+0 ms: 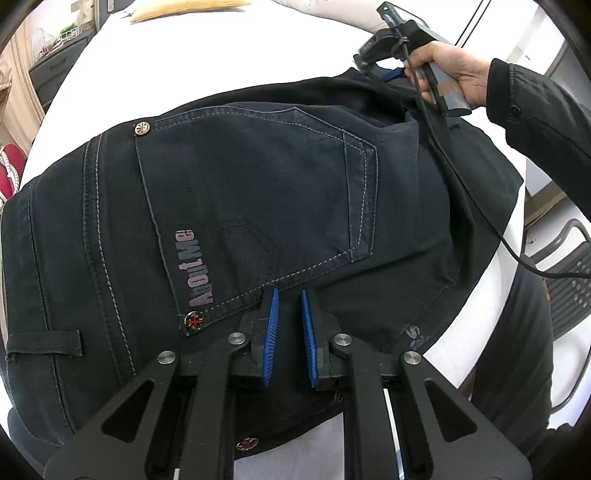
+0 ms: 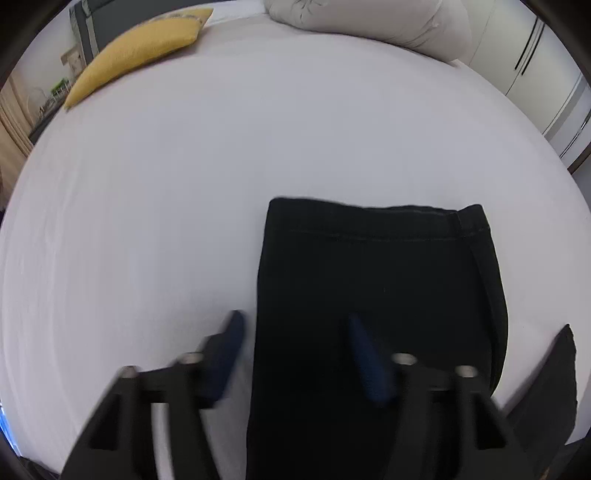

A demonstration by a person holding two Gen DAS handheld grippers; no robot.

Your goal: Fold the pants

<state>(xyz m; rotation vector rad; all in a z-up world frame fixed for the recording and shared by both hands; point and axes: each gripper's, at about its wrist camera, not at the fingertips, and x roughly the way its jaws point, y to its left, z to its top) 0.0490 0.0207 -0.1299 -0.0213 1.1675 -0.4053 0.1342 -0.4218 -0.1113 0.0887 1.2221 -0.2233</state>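
Dark navy pants [image 1: 258, 192] lie on a white bed, back pocket with pink "AboutMe" print facing up. My left gripper [image 1: 288, 295] hovers over the waist end, its blue pads a small gap apart and holding nothing. The right gripper [image 1: 391, 74], held by a hand, is at the far edge of the pants. In the right wrist view, the right gripper [image 2: 295, 325] is open, its blurred fingers straddling the left edge of the pant leg [image 2: 376, 280], whose hem lies flat ahead.
White bed sheet [image 2: 221, 166] spreads ahead. A yellow pillow [image 2: 140, 51] and a white pillow [image 2: 369, 22] lie at the far end. A mesh chair [image 1: 569, 288] stands to the right of the bed.
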